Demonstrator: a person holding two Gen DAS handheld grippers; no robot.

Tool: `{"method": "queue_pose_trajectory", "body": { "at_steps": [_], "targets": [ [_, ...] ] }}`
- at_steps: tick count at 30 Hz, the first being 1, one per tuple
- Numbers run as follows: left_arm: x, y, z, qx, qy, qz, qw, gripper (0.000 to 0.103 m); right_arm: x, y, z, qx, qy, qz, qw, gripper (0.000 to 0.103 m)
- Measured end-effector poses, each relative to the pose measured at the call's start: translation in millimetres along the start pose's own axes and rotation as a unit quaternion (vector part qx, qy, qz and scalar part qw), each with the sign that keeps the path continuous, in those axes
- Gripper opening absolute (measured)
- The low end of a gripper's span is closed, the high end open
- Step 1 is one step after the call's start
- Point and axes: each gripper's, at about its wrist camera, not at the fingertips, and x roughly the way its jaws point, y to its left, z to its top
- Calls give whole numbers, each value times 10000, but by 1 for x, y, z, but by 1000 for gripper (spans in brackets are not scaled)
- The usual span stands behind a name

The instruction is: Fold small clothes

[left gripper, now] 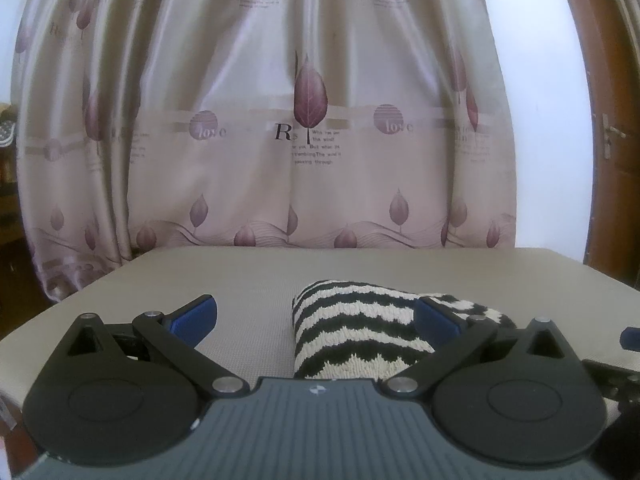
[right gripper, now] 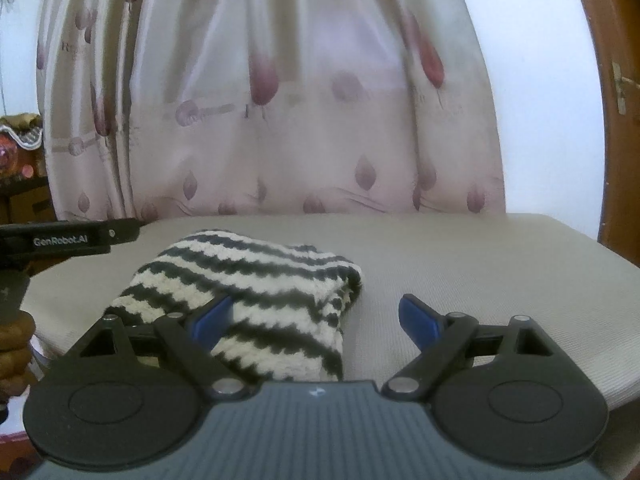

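A black-and-white zigzag knitted garment (left gripper: 352,332) lies folded in a bundle on the beige table (left gripper: 248,280). My left gripper (left gripper: 316,316) is open just above the table; the bundle sits between its blue fingers, nearer the right one. The bundle also shows in the right wrist view (right gripper: 260,284). My right gripper (right gripper: 316,316) is open, and its left finger (right gripper: 212,320) rests over the bundle's near end. Neither gripper grips the cloth. The left gripper's body (right gripper: 68,236) shows at the left of the right wrist view.
A pink curtain with leaf prints (left gripper: 304,120) hangs right behind the table's far edge. A brown wooden door (left gripper: 612,128) stands at the right. Dark furniture with clutter (right gripper: 20,160) is at the far left.
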Motion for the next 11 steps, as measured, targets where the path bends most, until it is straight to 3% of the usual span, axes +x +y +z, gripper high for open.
{"method": "queue_pose_trajectory", "body": {
  "at_steps": [11],
  "targets": [
    [3,0,-2,-104,-30,20,9999,103,6,-1,2,-82,143,-144,9998,91]
  ]
}}
